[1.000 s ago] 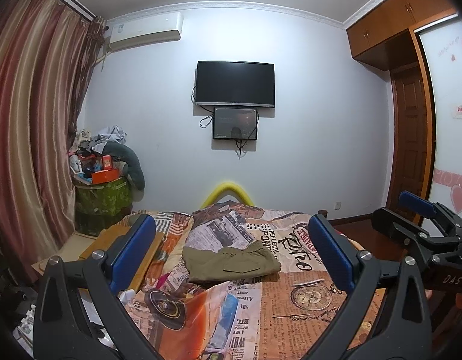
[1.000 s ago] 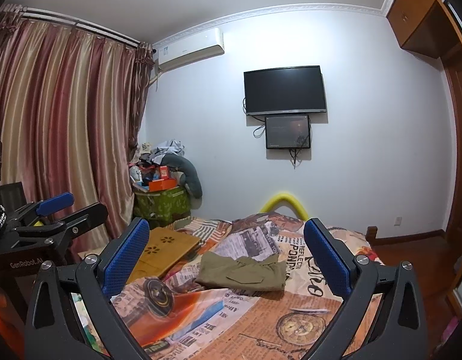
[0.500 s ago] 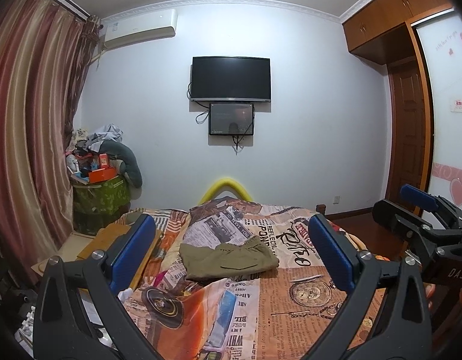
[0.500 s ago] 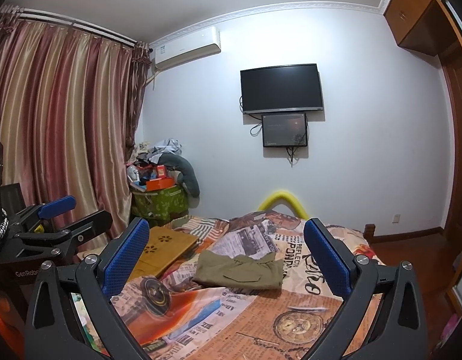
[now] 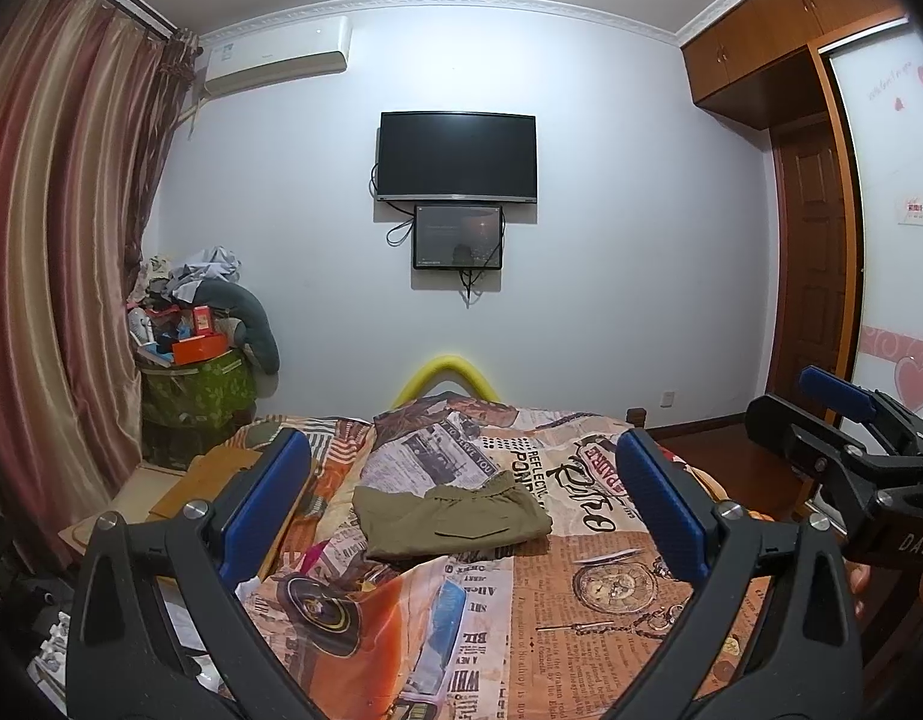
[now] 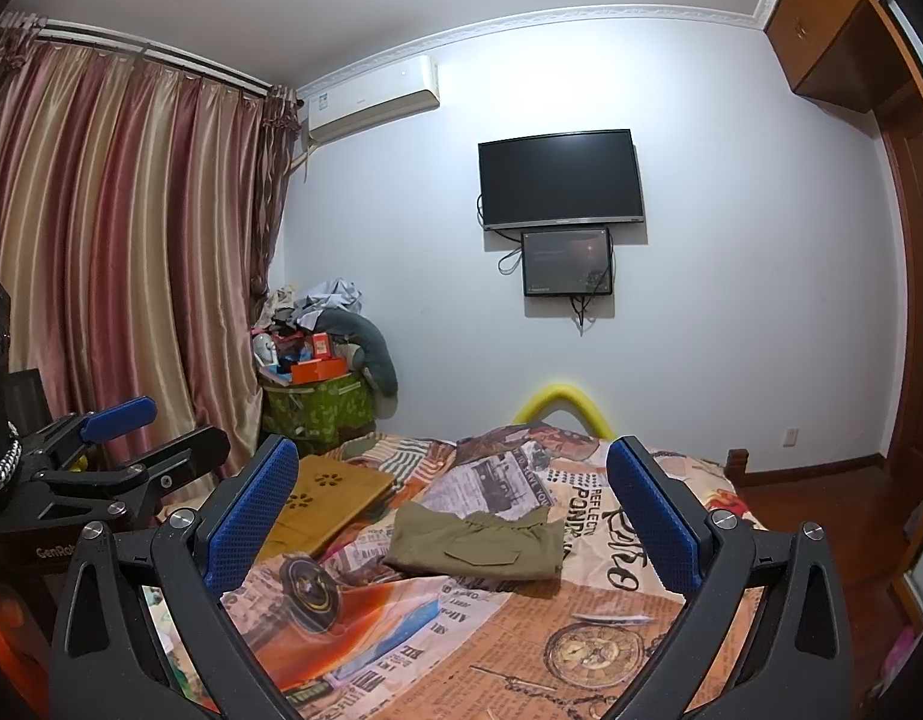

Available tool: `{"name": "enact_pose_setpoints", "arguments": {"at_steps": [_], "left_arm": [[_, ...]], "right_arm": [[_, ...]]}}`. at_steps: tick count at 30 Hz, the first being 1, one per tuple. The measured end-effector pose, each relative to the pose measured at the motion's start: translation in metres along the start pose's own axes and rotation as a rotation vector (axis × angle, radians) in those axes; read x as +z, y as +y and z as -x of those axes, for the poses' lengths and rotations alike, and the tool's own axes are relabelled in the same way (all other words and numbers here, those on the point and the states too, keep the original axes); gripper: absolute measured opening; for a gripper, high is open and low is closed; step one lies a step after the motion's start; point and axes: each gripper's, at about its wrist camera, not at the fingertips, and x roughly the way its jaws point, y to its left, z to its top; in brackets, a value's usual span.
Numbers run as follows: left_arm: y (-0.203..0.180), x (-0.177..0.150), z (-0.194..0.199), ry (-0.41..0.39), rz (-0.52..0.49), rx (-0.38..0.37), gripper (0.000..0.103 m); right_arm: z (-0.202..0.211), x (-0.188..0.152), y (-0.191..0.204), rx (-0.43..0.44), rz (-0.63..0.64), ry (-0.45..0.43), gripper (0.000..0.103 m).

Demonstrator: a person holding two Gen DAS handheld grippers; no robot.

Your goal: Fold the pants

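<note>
Olive-green pants (image 5: 448, 515) lie folded into a compact rectangle on the bed's newspaper-print cover (image 5: 605, 588); they also show in the right wrist view (image 6: 479, 545). My left gripper (image 5: 461, 498) is open and empty, held well back from the pants and above the bed. My right gripper (image 6: 455, 504) is open and empty too, also well back. The right gripper shows at the right edge of the left wrist view (image 5: 845, 420), and the left gripper at the left edge of the right wrist view (image 6: 119, 438).
A wooden lap desk (image 6: 326, 498) lies on the bed's left side. A cluttered green box (image 5: 191, 390) stands by the curtains (image 5: 59, 276). A TV (image 5: 457, 156) hangs on the far wall. A wooden door (image 5: 812, 276) and wardrobe are at the right.
Both grippers have drifted slightly, so the room sits a little lower in the left wrist view. The pants have not moved and both grippers stay open.
</note>
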Motion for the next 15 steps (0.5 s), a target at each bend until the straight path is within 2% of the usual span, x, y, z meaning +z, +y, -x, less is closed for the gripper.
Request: {"name": "enact_pose_setpoints", "arguments": {"at_steps": [15], "left_arm": [[-0.0018,0.0008,-0.0012,0.01,0.017,-0.034,0.103]], "right_arm": [[0.0011,0.0014,-0.0002,-0.002,-0.001,0.0,0.102]]}}
